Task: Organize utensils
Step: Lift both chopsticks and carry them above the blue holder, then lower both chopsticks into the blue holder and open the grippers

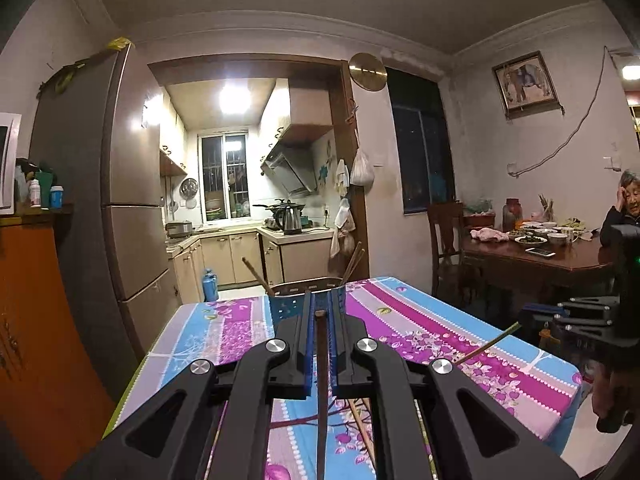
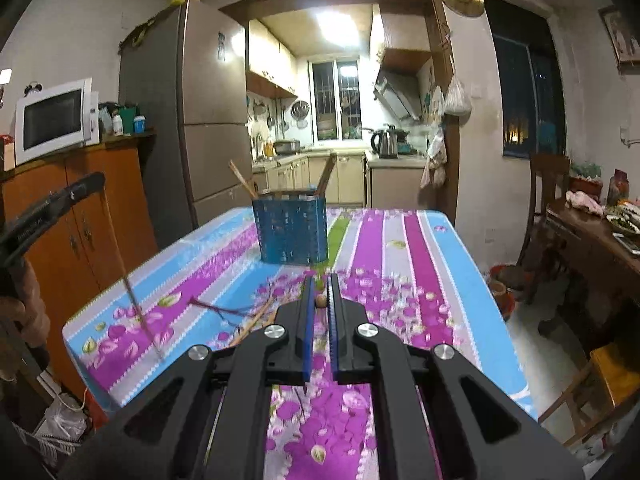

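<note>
The left gripper (image 1: 320, 304) is clamping a dark chopstick (image 1: 321, 380), its lower end cut off by the frame. The right gripper (image 2: 319, 286) is pinching a pale chopstick (image 2: 320, 302) seen end-on, its length hidden. Beyond, on the tablecloth (image 2: 400, 264), the blue holder (image 2: 291, 229) is holding a few chopsticks (image 2: 242, 182).

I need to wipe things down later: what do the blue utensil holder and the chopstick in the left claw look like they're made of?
Blue utensil holder: likely thin perforated metal, with rows of small punched slots and a dull sheen. Chopstick in the left claw: probably dark wood or bamboo, matte brown with no shine.
</note>
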Demonstrator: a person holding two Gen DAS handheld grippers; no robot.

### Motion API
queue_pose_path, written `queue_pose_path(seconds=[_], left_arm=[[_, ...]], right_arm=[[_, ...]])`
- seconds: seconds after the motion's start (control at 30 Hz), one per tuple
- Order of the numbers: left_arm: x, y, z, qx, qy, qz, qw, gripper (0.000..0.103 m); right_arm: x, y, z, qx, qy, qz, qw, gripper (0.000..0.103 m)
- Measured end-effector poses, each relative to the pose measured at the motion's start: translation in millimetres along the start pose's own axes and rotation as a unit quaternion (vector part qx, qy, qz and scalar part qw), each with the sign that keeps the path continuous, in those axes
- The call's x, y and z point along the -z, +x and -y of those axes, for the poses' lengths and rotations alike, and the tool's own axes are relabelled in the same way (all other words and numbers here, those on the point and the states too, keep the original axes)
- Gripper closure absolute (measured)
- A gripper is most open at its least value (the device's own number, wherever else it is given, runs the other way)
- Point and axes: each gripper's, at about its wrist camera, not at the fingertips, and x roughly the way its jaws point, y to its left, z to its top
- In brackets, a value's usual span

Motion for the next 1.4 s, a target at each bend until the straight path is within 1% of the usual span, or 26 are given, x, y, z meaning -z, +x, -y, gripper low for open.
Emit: queue_pose_path(seconds=[0.13,0.27,0.4,0.57,0.67,0.77,0.87,1.0,1.13,1.23,1.3,1.4], left_arm=[[-7.8,9.4,-8.3,0.012,-0.012,-0.003,0.9998,0.096],[-14.8,17.7,-20.6,0.023,-0.028,-0.007,0.9993,0.096],[-20.7,28.6,-27.6,0.029,-0.027,-0.010,0.9992,0.096],[-29.1,49.8,-36.1,0.050,-0.038,-0.019,0.9979,0.096],[-34.5,63.5,-40.2,0.065,-0.050,-0.024,0.9964,0.096],[-45.6,76.7,-43.5,0.069,-0.044,-0.021,0.9964,0.096],[-64.5,90.2,-45.5,0.071,-0.035,-0.008,0.9969,0.096],[-95.2,110.4,-44.4,0.073,-0.017,0.013,0.9971,0.096],[-128.0,140.7,-44.2,0.066,-0.003,0.036,0.9972,0.096],[-148.7,168.8,-46.8,0.058,0.001,0.051,0.9970,0.096],[-157.8,184.3,-49.1,0.054,-0.001,0.058,0.9969,0.096],[-171.3,215.4,-55.7,0.040,-0.006,0.070,0.9967,0.096]], right_arm=[[-18.0,5.7,1.4,-0.010,-0.008,0.005,1.000,0.098],[-33.1,11.1,3.6,-0.019,-0.015,-0.002,1.000,0.098],[-48.9,17.1,2.1,-0.028,-0.023,-0.013,0.999,0.098],[-65.1,27.8,4.0,-0.039,-0.016,-0.023,0.999,0.098],[-74.2,34.0,-1.7,-0.046,-0.020,-0.025,0.998,0.098],[-86.8,41.6,-9.2,-0.050,-0.032,-0.026,0.998,0.098],[-105.0,45.0,-14.0,-0.056,-0.038,-0.015,0.998,0.098],[-146.0,51.0,-22.3,-0.064,-0.047,0.018,0.997,0.098],[-186.1,65.4,-28.7,-0.063,-0.054,0.052,0.995,0.098],[-212.3,84.4,-32.8,-0.061,-0.056,0.069,0.994,0.098],[-229.1,102.4,-34.6,-0.053,-0.059,0.079,0.994,0.098],[-243.9,127.6,-28.7,-0.047,-0.053,0.082,0.994,0.098]])
